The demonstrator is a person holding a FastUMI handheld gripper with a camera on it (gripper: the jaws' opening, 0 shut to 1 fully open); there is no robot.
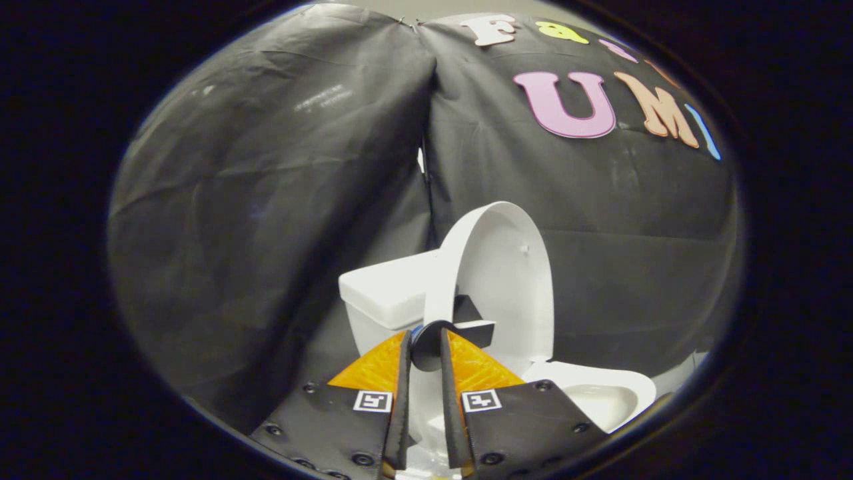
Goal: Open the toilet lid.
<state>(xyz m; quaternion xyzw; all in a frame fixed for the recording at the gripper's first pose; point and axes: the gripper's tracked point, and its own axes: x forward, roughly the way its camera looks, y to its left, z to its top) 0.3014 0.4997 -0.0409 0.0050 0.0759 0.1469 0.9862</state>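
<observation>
A: Toilet lid (510, 280), item one: white, oval, raised near upright, just beyond the claw (426, 347) at twelve o'clock from its tips.

B: Long axis?

A: Close to vertical. Free end points up toward twelve; hinged end sits low, by the tank (383, 293). Inner face turns toward four o'clock, over the bowl (600, 393).

B: Item two, the claw. State?

A: Fingers (402, 393) drawn close, a narrow gap left between them. Something dark and rounded sits at the tips, touching the lid's near edge. Whether both fingers press on the lid edge I cannot tell; the tips hide the contact.

B: Why held there?

A: Judgement only: tips meet the lid's rim low on its edge, which suits pushing or steadying it in the raised position, short of the tank.

B: Item three?

A: Tank, white, lidded, at eleven o'clock from the tips, behind the raised lid. Bowl at four o'clock, open and uncovered.

B: Progress?

A: Lid stands well clear of the bowl, so the opening looks almost complete. Whether it rests on the tank is unclear.
</observation>
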